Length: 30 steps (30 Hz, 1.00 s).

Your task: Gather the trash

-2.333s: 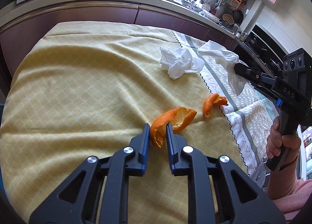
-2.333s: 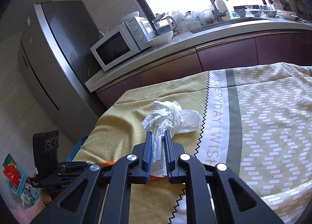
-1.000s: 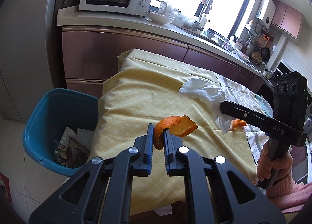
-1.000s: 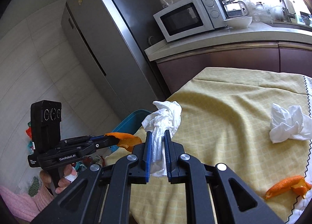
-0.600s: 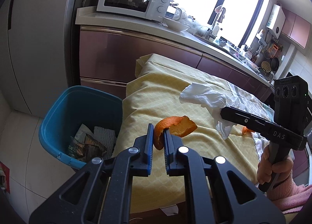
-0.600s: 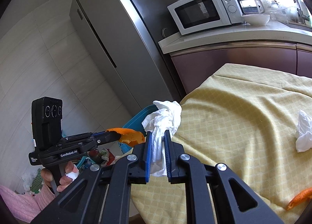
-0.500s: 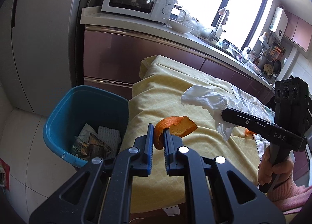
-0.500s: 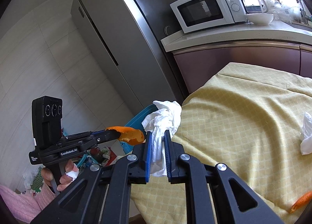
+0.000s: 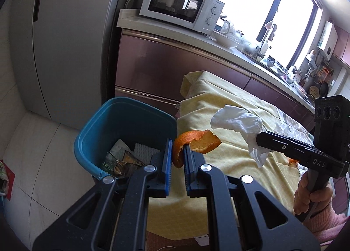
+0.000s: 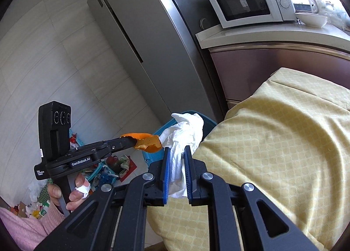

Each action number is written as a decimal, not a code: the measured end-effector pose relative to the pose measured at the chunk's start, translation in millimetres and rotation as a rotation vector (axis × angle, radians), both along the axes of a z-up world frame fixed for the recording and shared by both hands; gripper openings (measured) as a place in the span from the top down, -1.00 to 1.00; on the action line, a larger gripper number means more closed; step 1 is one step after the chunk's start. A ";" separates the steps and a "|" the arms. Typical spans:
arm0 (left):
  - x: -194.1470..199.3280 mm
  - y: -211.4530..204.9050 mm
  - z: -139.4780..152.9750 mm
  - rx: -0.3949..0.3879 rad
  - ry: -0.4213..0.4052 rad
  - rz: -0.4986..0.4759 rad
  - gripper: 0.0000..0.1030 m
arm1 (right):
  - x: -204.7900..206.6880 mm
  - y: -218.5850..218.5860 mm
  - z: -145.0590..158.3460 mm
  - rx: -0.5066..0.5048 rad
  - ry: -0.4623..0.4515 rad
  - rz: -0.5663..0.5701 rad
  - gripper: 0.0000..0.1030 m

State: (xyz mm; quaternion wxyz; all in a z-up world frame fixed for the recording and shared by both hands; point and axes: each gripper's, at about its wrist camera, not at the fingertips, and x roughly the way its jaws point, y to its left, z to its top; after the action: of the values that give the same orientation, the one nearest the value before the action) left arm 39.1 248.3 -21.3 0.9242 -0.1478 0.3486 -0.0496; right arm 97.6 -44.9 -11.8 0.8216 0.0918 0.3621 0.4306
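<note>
Beside yellow tablecloth (image 9: pixel 221 106) (kitchen): blue bin (image 9: pixel 102 128).

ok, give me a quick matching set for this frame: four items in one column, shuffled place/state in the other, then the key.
Items
1. orange peel
2. crumpled tissue
3. blue bin
4. microwave

Places/states
A. on the counter beside the fridge
B. clamped in the right gripper
C. on the floor by the table's end, with trash inside
D. clamped in the left gripper

Pairs: 1-D, 2-B, 3-C, 4-A
</note>
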 end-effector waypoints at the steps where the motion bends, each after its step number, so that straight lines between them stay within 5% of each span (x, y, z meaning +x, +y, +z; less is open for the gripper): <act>1: -0.7 2.6 -0.7 0.002 0.001 0.007 0.81 | 1.1 2.6 0.1 0.000 0.001 0.004 0.78; 30: 21.3 41.1 -28.9 -0.006 0.061 0.131 0.81 | 39.3 55.0 -14.4 -0.013 0.073 0.057 0.77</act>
State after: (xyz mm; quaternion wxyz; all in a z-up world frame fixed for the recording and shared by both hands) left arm 60.4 289.3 -50.2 0.9141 -0.1742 0.3659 0.0143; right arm 137.0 10.1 -26.2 0.7957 0.0918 0.3973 0.4479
